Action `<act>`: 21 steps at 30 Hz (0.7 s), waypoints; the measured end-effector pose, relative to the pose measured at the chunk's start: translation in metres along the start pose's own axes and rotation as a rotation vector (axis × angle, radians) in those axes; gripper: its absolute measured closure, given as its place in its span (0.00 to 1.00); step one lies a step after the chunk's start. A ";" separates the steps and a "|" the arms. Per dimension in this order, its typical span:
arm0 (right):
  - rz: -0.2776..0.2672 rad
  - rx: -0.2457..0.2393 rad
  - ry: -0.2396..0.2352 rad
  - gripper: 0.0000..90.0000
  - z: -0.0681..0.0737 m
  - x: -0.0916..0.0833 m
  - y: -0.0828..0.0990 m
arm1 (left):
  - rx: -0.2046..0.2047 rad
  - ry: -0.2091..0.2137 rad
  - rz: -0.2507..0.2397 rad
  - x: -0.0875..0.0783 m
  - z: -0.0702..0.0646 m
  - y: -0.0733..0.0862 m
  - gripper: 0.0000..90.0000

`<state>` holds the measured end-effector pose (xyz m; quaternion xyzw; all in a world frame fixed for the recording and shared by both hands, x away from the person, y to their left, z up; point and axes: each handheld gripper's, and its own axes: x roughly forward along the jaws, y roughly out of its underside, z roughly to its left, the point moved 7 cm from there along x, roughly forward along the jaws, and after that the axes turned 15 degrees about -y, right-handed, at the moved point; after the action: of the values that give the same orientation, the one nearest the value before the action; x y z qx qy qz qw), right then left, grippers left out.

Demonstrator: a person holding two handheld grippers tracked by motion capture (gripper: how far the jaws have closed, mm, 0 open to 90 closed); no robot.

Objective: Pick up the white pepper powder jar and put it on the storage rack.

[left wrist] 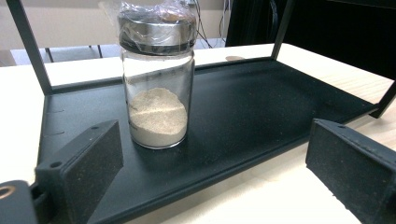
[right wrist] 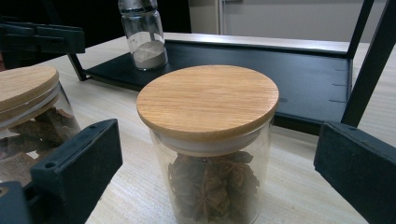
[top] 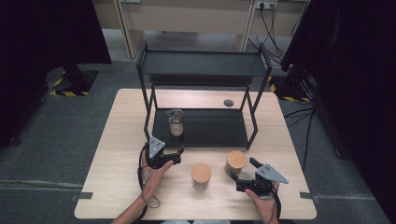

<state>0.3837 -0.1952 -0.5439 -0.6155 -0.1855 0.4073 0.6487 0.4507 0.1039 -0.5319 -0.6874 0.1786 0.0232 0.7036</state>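
Wooden-lidded star-anise jar [right wrist: 208, 144] stands between the open right claw's [right wrist: 215, 182] jaws, untouched.

High view overhead facing forward, gripper views low and close, sharing shaker jar [left wrist: 157, 79].

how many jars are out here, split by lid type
wooden-lid jars: 2, the one with star anise and the one beside it, both on the table
metal-lid jar: 1, the powder jar on the rack's lower shelf
total: 3
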 end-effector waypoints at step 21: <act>-0.002 0.003 0.000 0.02 0.000 0.000 0.000 | -0.001 0.000 -0.008 -0.012 0.006 0.009 0.04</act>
<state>0.3837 -0.1955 -0.5439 -0.6143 -0.1853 0.4069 0.6502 0.4376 0.1125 -0.5373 -0.6884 0.1758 0.0204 0.7035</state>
